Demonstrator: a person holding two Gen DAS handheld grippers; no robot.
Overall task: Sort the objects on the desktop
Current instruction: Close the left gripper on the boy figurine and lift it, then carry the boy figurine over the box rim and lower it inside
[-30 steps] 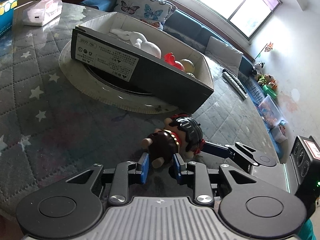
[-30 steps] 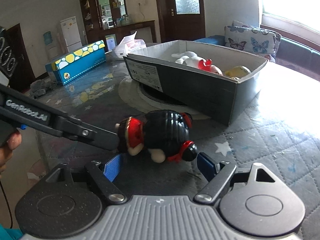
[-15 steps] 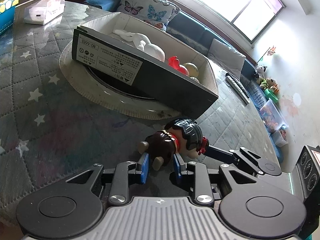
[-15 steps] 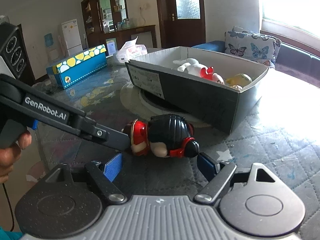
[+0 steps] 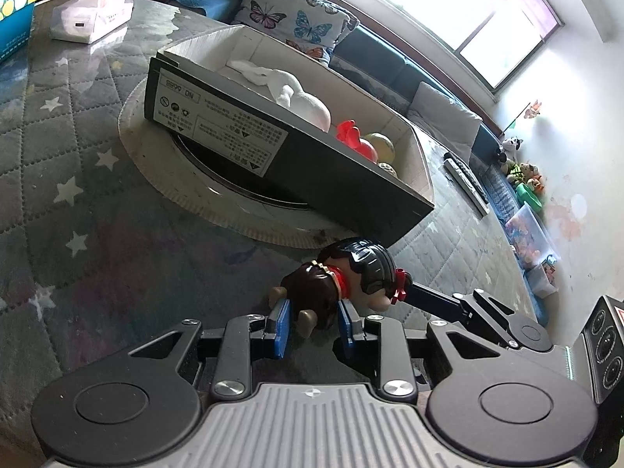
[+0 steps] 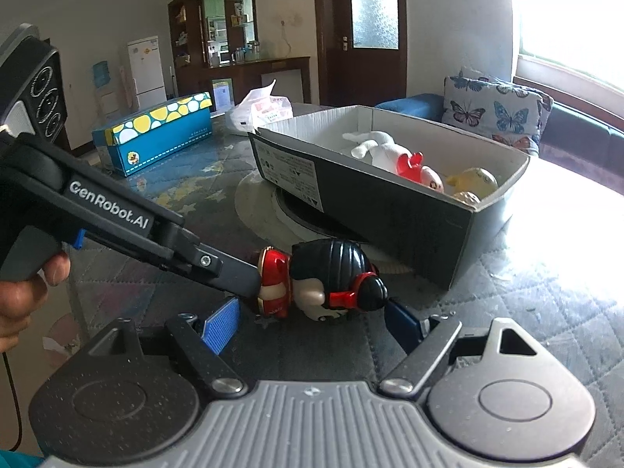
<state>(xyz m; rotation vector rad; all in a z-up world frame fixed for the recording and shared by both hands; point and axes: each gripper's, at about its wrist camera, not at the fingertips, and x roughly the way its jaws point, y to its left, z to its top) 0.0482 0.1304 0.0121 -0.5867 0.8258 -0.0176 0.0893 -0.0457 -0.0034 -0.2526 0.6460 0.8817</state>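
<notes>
Between your left claw's (image 5: pixel 312 321) blue pads sits the torso of the doll (image 5: pixel 343 284): the jaws are narrowed onto its brown body and appear to pinch it, legs toward the camera, black-haired head away from you. Your right claw (image 6: pixel 312 321) stands wide, holding nothing, with the doll's head and red hair band just ahead of its gap; one pad nearly touches the bun, though contact is hard to tell.

Judge the doll as light, hard, glossy plastic, so it is stiff but likely slippery on the rounded head. Its narrow waist, where you grip now, looks like the safest hold; the head would probably roll out of flat pads.

Both claws point downward at a moderate slant, meeting over the doll from different sides, your hand (image 6: pixel 23 296) wrapped on the left handle.

Beyond the doll, just past its head, stands the dark cardboard box (image 5: pixel 331 171), already holding other toys, resting on the quilted table (image 5: pixel 70 156).
</notes>
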